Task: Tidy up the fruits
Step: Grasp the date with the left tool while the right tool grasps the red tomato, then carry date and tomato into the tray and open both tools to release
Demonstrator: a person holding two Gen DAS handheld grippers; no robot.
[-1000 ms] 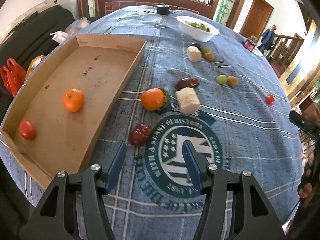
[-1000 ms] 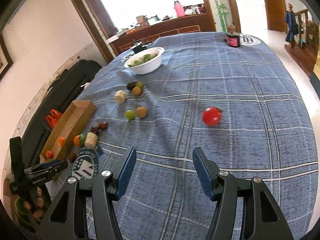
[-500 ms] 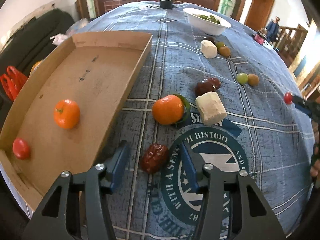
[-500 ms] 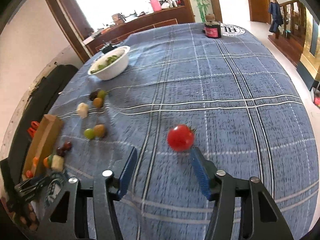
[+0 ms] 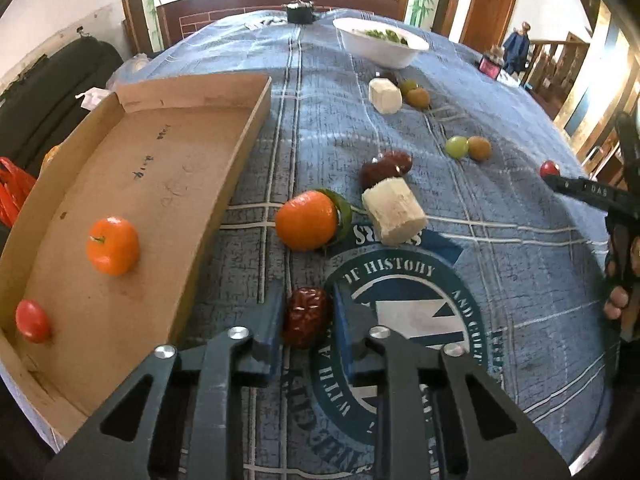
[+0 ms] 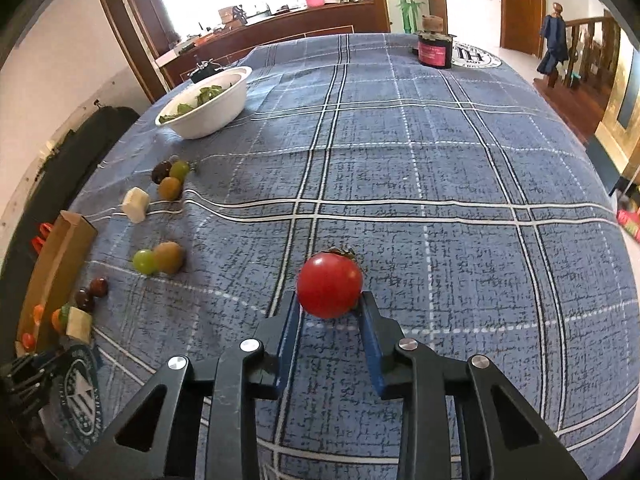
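Reading from the left, we find a few dark scribbles on the floor of the cardboard tray [image 5: 168, 168], too faint to make out. An orange fruit [image 5: 113, 245] and a small red tomato [image 5: 32, 321] lie inside that tray. On the blue plaid tablecloth [image 5: 500, 288] a round printed seal [image 5: 404, 316] shows "OF HISTORY" along its upper arc and "WITH A" down its left side; the rest is cut off or covered.

Just beside the tray, our left gripper [image 5: 307, 320] has just closed, and its blue pads now press both sides of a wrinkled dark red date [image 5: 306, 317] resting at the seal's left edge. Beyond it sit an orange [image 5: 308, 220] and a pale banana chunk [image 5: 394, 212], near each other.

Farther right, our right gripper [image 6: 329, 312] has also just been closing; its jaws stand narrow with a cherry tomato [image 6: 330, 284] between the fingertips, both tips touching its sides. The tomato sits on the cloth, well apart from the tray. In the left wrist view, white letters on that gripper's black body read "DAS". At the table's far end a dark jar [image 6: 434, 46] carries a pink label we cannot read, beside a second seal with large letters "HH".
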